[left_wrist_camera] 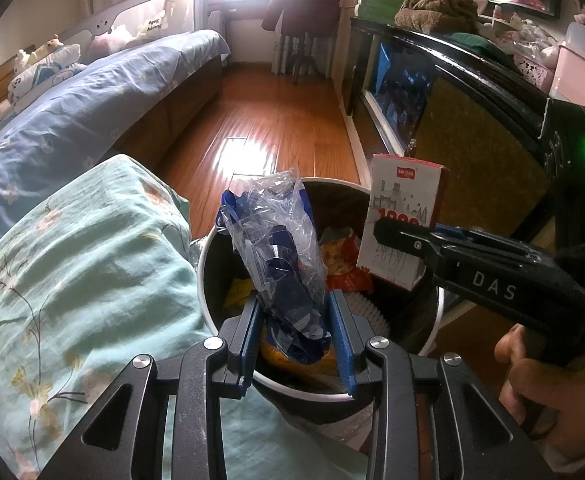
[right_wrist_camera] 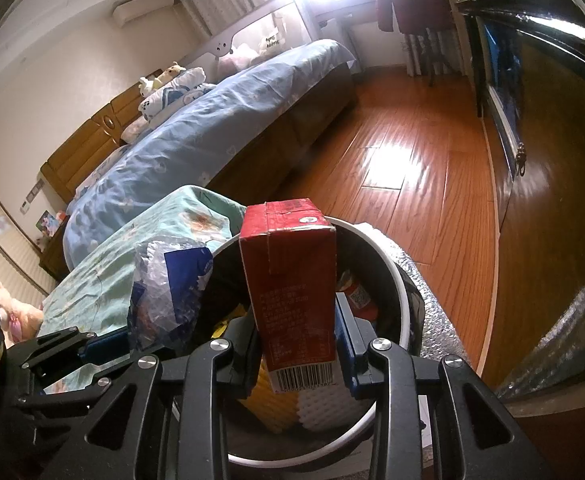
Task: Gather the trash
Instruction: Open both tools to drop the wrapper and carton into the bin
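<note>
Both grippers loaded — each load hangs over the trash bin [left_wrist_camera: 208,248].

Left gripper [left_wrist_camera: 294,316] clamps a plastic bag [left_wrist_camera: 280,248]; right gripper [right_wrist_camera: 298,320] clamps a carton [right_wrist_camera: 292,264], long axis upright. Bin mouth lies directly beneath both — bed [left_wrist_camera: 72,112] beyond.

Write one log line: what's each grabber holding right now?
left gripper: shut on plastic wrapper | right gripper: shut on red carton | both over trash bin
</note>
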`<state>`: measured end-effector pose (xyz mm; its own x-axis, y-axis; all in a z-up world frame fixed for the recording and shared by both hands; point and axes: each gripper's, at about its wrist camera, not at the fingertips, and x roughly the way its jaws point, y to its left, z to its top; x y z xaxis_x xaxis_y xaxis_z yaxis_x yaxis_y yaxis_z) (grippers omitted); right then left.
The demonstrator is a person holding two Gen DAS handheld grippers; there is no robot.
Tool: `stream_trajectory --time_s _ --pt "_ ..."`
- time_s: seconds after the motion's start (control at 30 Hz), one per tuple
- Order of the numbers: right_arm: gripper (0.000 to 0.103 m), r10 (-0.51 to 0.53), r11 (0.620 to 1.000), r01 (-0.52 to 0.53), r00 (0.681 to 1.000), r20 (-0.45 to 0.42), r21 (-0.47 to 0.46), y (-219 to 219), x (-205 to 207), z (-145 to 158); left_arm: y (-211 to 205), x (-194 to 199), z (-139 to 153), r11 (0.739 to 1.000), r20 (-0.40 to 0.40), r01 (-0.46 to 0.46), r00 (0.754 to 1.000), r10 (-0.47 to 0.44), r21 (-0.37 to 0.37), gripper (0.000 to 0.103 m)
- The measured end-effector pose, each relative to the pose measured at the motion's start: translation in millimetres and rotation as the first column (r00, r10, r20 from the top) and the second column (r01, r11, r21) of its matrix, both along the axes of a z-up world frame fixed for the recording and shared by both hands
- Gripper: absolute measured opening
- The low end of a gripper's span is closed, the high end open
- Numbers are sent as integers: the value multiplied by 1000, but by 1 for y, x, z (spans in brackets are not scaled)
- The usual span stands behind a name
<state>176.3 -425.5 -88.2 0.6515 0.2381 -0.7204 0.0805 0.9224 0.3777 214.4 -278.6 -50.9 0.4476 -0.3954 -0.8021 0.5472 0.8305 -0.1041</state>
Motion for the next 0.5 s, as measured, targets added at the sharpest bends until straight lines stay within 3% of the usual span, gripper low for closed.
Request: stream_trajectory --time_s 0.5 --pt "33 -2 1000 2 1000 -3 1 -1 2 0 1 -1 3 1000 1 7 1000 -7 -10 33"
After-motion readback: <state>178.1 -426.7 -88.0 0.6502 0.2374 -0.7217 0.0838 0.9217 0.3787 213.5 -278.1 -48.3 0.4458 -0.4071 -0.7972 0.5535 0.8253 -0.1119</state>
